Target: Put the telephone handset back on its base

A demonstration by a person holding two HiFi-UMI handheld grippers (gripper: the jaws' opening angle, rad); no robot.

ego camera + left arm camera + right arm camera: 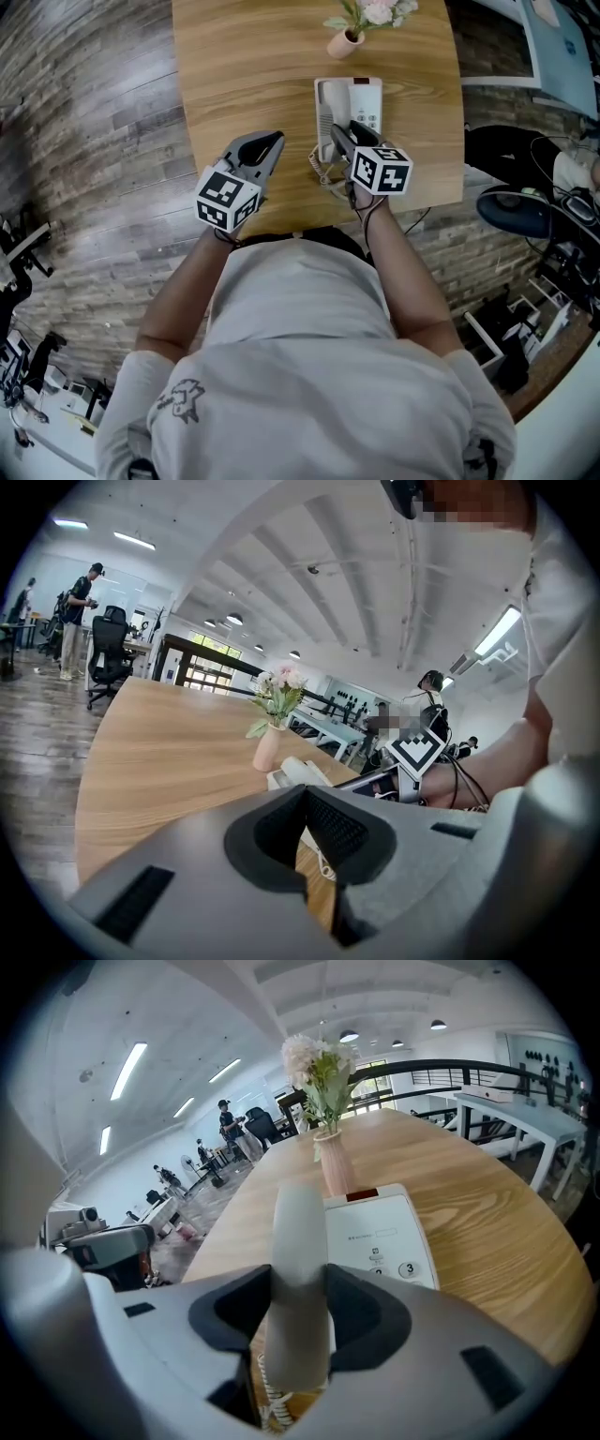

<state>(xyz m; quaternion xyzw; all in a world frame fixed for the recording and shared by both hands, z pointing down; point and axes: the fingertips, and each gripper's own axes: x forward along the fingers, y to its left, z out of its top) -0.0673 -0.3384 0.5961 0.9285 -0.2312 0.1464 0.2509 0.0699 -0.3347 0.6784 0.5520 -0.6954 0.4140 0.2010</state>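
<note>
Right gripper point(298, 1312), jaws spread wide, clamped across the middle of the white handset point(300, 1232); handset held lengthwise over the cradle side of the telephone base point(384, 1232), contact with the cradle unclear. Best lowered level, both ends square to the base, coiled cord point(321, 169) kept clear of the base, released only once seated. Left gripper point(305, 841), jaws together and empty, hovering beside the base above the bench point(244, 75).

In the right gripper view the right claw point(300, 1283) hides the lower end of the handset point(298, 1222) and most of the keypad point(398, 1265) on the base point(375, 1222). In the head view the top edge crops the flowers point(373, 11), and the person's torso point(300, 337) covers the near edge of the worktop point(244, 75).
</note>
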